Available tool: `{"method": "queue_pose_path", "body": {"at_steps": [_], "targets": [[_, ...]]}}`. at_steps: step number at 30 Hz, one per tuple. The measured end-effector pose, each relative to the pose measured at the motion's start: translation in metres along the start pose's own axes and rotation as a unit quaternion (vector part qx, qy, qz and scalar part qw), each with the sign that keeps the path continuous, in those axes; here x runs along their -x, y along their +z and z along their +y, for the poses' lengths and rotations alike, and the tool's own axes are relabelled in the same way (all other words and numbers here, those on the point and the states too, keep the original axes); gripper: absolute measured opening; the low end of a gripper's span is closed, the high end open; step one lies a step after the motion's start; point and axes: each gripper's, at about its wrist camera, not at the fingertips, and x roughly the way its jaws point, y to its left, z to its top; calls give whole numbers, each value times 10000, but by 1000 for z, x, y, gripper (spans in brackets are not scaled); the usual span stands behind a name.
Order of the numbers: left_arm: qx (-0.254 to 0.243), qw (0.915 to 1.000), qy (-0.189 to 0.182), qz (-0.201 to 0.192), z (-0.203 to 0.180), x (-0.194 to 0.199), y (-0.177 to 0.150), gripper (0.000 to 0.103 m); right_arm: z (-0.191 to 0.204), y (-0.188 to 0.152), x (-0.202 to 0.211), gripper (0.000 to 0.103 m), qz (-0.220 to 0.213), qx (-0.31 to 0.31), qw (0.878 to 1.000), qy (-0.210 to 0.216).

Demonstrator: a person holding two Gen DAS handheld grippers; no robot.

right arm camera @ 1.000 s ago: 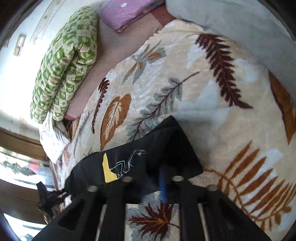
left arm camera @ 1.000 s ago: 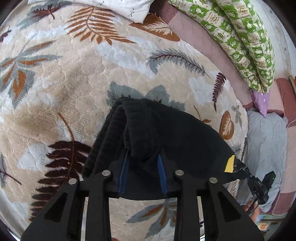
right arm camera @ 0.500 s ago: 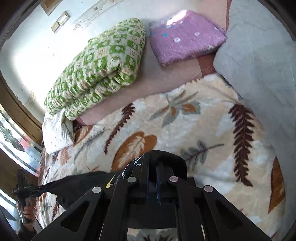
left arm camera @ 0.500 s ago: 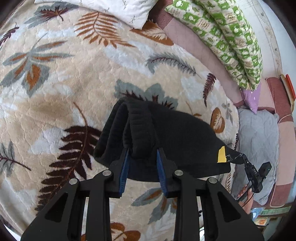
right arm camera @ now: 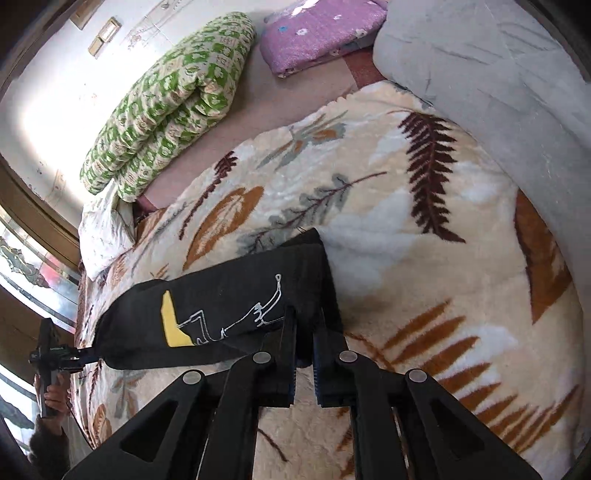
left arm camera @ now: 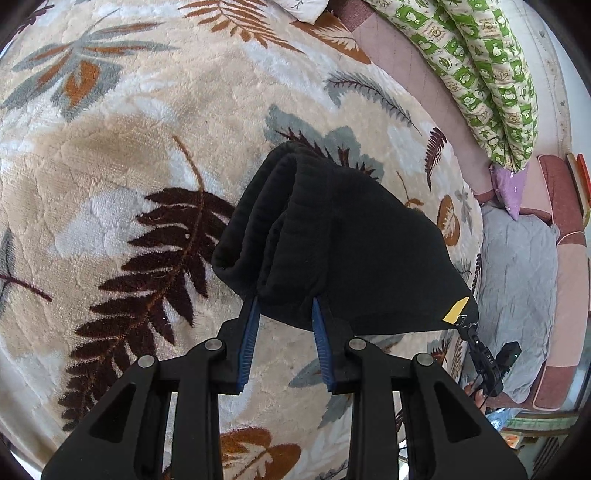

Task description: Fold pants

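Black pants (left arm camera: 343, 251), folded, suspended above leaf-print blanket (left arm camera: 110, 166): left hand-held gripper (left arm camera: 284, 306) clamping ribbed end, right hand-held gripper (right arm camera: 304, 321) pinching opposite end, keeping span taut for lowering.

One pair of black pants (left arm camera: 354, 251), bunched in thick folds — mid-frame in both views. Two grippers: left gripper (left arm camera: 284, 306) at bottom centre of the left view, right gripper (right arm camera: 304, 321) at bottom centre of the right view. One leaf-print blanket (left arm camera: 110, 129) filling most of each frame. One green checked quilt (right arm camera: 173, 96), upper left of the right view. One purple folded cloth (right arm camera: 317, 33) at top centre — and one grey cushion (right arm camera: 491, 66), upper right. One white pillow (right arm camera: 103, 229), left edge.
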Motion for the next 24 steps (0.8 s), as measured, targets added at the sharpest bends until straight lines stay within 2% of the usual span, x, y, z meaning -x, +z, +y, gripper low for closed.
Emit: {"method": "queue_pose_path", "body": {"at_steps": [1,2,4,6,8,11,12,15,18,21,22,24], "targets": [[-26,10000,20,0,-1,1,-1,27,-3,-2,-2,18,62,-52,9999,-105],[-70,10000,22,8,-1,2,-2,27,-5,-3,-4,22,152,-123,9997,-145],[-105,9999,75,7,-1,3,-3,27,-7,-4,-2,25,212,-193,9995,-92],[-126,9998,137,58,0,2,-2,27,-10,-2,5,33,227,-358,9991,44],[-84,9996,253,94,3,-1,-2,27,-19,2,17,45,18,-797,9962,337],[-14,9998,173,125,5,-4,-3,27,-31,16,23,59,-306,-1527,9845,810],[-38,9999,133,102,4,-3,-3,27,-31,20,19,59,-254,-1613,9835,777],[-153,9998,87,-108,-1,9,-3,27,-21,31,0,59,51,-1509,9881,276],[-223,9995,-28,-243,-5,20,1,28,-12,30,-4,59,102,-1546,9873,353],[-311,9992,-28,-258,-11,20,6,43,-8,20,4,59,184,-1634,9864,4],[-348,9991,-26,-238,-14,18,8,45,-11,15,6,59,243,-1758,9841,13],[-418,9990,-36,-154,-20,11,10,45,-20,3,12,59,381,-2210,9740,306]]}}
